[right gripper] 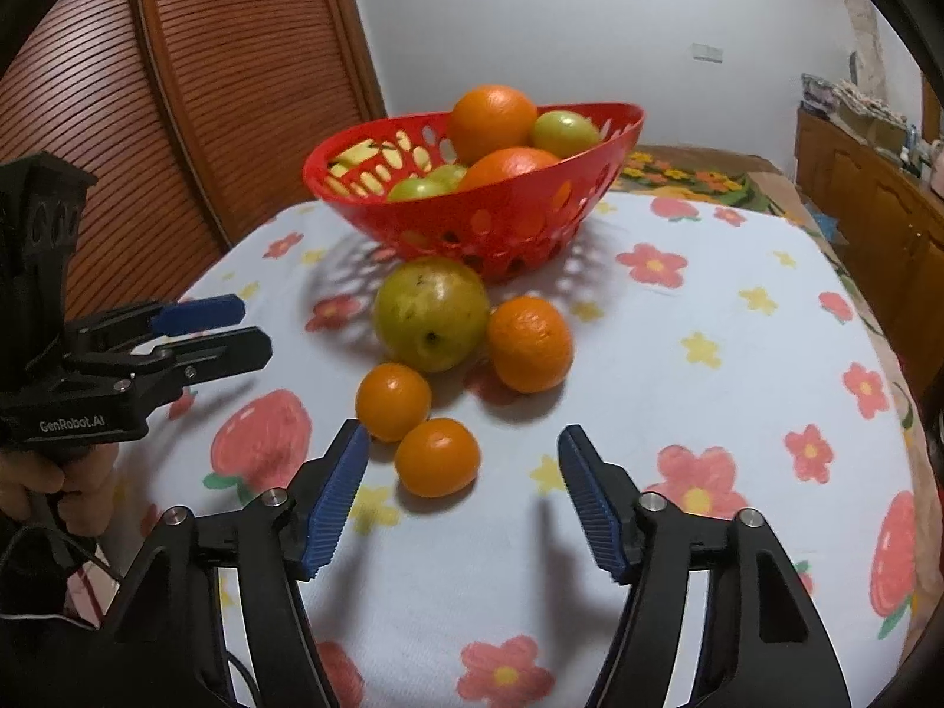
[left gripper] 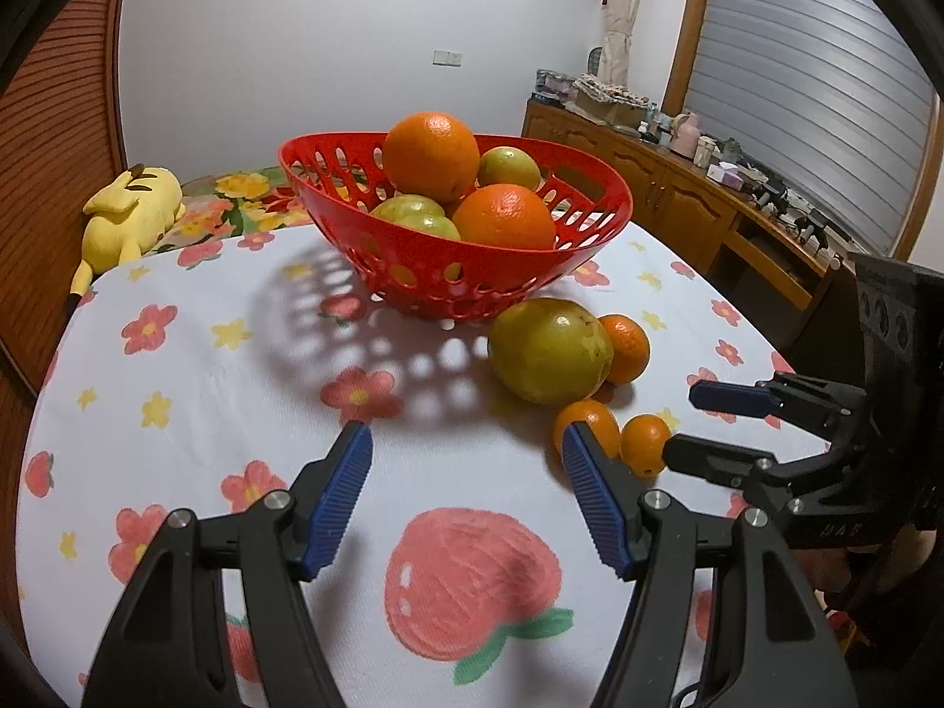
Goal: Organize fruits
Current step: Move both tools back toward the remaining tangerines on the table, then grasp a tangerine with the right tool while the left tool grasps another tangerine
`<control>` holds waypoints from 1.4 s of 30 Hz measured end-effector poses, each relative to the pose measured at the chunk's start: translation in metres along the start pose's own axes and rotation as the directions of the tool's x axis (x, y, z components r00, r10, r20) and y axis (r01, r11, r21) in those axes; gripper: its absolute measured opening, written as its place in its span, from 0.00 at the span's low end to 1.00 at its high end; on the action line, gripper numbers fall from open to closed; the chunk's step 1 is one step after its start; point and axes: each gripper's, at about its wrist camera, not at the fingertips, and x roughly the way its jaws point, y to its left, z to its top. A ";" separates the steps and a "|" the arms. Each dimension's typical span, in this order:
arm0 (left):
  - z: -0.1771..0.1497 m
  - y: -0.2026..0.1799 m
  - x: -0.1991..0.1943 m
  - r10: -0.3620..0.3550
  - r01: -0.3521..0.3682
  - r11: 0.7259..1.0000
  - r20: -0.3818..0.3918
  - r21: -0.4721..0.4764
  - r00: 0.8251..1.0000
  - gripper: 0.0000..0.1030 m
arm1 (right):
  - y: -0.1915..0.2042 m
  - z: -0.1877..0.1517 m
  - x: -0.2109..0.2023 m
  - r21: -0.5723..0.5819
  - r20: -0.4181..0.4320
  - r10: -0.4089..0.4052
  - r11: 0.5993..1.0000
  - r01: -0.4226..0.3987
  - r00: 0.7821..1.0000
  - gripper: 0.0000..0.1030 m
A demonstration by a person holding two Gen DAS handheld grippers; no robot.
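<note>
Right tool (right gripper: 463,442) open, empty, nearest small orange (right gripper: 436,457) just ahead between its tips. Left tool (left gripper: 466,442) open, empty, over bare cloth. Loose fruit cluster touching beside red basket (right gripper: 501,224), mid-table (left gripper: 177,389). Risk: a nudged orange rolls into its neighbours. Ample room toward near edge.

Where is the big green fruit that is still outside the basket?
In both wrist views, the big green fruit lies on the floral tablecloth just in front of the red basket, beside the largest loose orange.
</note>
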 end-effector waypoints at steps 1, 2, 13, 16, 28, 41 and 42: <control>-0.001 0.001 0.000 0.000 0.000 1.000 -0.001 -0.002 1.000 0.65 | 0.001 -0.001 0.002 -0.001 -0.007 0.002 1.000 -0.002 1.000 0.64; -0.001 0.002 0.001 0.000 0.000 1.000 -0.001 -0.005 1.000 0.65 | 0.002 -0.001 0.005 -0.003 -0.014 0.005 1.000 -0.005 1.000 0.64; -0.004 0.006 0.008 -0.007 0.006 1.000 -0.014 -0.020 1.000 0.65 | 0.006 -0.001 0.019 -0.006 -0.052 0.025 1.000 -0.025 0.998 0.55; -0.004 0.005 0.009 -0.008 0.008 1.000 -0.017 -0.022 1.000 0.65 | 0.008 -0.001 0.023 -0.012 -0.064 0.024 1.000 -0.025 0.998 0.51; -0.001 -0.003 0.021 -0.035 0.034 0.999 -0.041 -0.022 0.999 0.65 | 0.005 -0.005 0.026 -0.011 -0.078 0.027 1.000 -0.028 0.997 0.33; 0.007 -0.030 0.039 -0.090 0.091 0.996 -0.083 0.010 0.993 0.63 | -0.030 -0.017 -0.004 0.032 -0.026 -0.025 0.999 0.026 0.999 0.33; 0.007 -0.032 0.041 -0.093 0.095 0.995 -0.088 0.013 0.992 0.62 | -0.031 -0.019 -0.005 0.035 -0.024 -0.025 0.999 0.025 0.999 0.33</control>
